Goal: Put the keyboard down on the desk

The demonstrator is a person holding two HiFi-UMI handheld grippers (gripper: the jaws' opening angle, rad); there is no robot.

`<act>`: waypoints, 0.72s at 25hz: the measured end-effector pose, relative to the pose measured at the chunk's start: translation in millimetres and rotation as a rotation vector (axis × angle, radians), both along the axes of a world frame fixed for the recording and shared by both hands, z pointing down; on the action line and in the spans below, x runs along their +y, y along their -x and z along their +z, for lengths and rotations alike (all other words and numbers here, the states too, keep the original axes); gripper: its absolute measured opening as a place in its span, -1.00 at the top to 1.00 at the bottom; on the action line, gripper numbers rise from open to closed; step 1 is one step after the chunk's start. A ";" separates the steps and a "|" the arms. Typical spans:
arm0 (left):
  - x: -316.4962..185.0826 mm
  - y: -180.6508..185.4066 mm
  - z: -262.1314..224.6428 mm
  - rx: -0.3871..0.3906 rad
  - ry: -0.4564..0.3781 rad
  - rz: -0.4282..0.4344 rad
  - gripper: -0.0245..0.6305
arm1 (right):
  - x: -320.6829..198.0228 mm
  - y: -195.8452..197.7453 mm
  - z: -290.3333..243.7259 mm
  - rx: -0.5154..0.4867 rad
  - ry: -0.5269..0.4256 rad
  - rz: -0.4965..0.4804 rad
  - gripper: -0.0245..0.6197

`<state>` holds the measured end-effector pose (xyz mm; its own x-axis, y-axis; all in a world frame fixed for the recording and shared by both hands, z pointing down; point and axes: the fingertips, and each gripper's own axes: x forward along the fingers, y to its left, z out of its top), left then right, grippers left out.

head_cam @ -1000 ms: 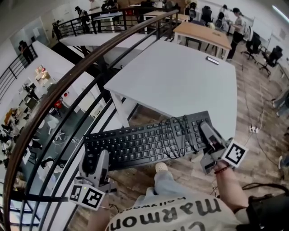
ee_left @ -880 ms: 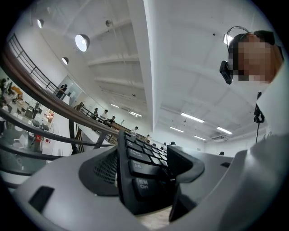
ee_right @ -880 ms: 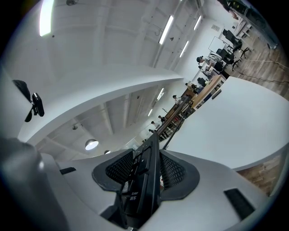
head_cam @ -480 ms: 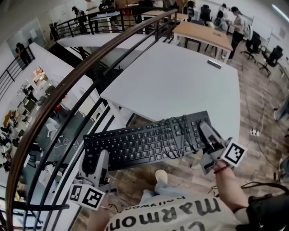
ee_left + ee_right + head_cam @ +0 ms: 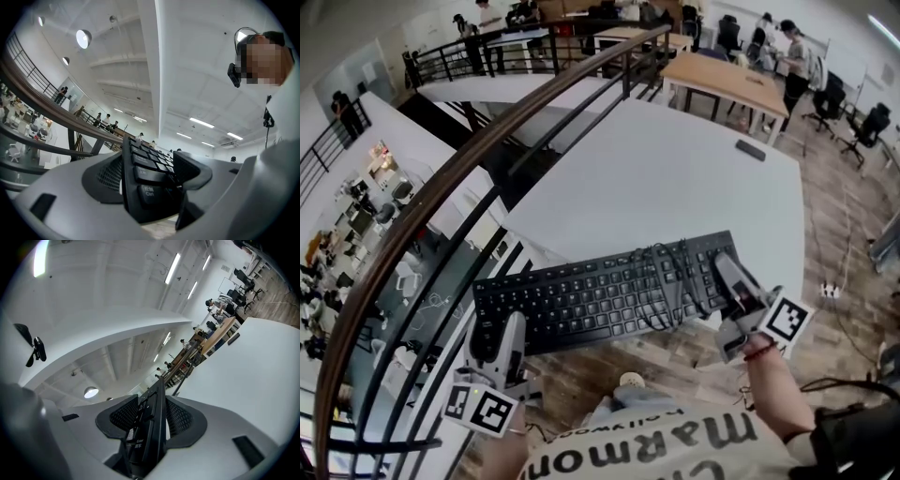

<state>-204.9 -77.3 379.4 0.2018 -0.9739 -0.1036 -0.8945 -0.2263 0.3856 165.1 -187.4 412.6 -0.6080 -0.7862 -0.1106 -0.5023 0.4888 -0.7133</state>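
Observation:
The black keyboard [image 5: 591, 302] hangs level in the air, held at both ends, with its coiled black cable [image 5: 667, 281] lying on the keys. My left gripper [image 5: 501, 330] is shut on the keyboard's left end [image 5: 146, 174], pads pressed on both faces. My right gripper [image 5: 727, 277] is shut on the right end [image 5: 149, 428], the keyboard edge-on between the pads. The white desk [image 5: 675, 178] lies just beyond the keyboard; the keyboard's far edge overlaps the desk's near edge in the head view. The desk [image 5: 255, 366] also fills the right of the right gripper view.
A dark curved railing [image 5: 478, 169] runs along the desk's left side, with a drop to a lower floor behind it. A small dark flat object [image 5: 750, 150] lies at the desk's far right. Wooden floor [image 5: 675, 352] is under the keyboard. A wooden table [image 5: 722, 80] and people stand farther back.
The keyboard and both grippers have come forward toward the desk; the desk's near edge now reaches under the keyboard's far edge. Both grips are unchanged.

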 end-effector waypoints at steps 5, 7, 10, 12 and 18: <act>-3.5 0.4 5.0 0.011 0.028 -0.005 -0.04 | -4.8 1.0 4.1 0.008 0.031 -0.006 0.34; -5.0 1.7 6.7 0.016 0.040 -0.006 -0.04 | -6.3 2.0 6.3 0.014 0.046 -0.007 0.34; -7.1 6.8 9.1 0.023 0.057 -0.010 -0.04 | -8.3 6.2 9.5 0.021 0.062 -0.007 0.34; -7.2 5.8 7.2 0.023 0.069 -0.011 -0.03 | -8.3 4.9 10.0 0.019 0.079 -0.006 0.34; -6.4 -2.3 -1.3 0.022 0.095 -0.023 -0.03 | -9.2 -3.1 5.7 0.016 0.101 -0.011 0.34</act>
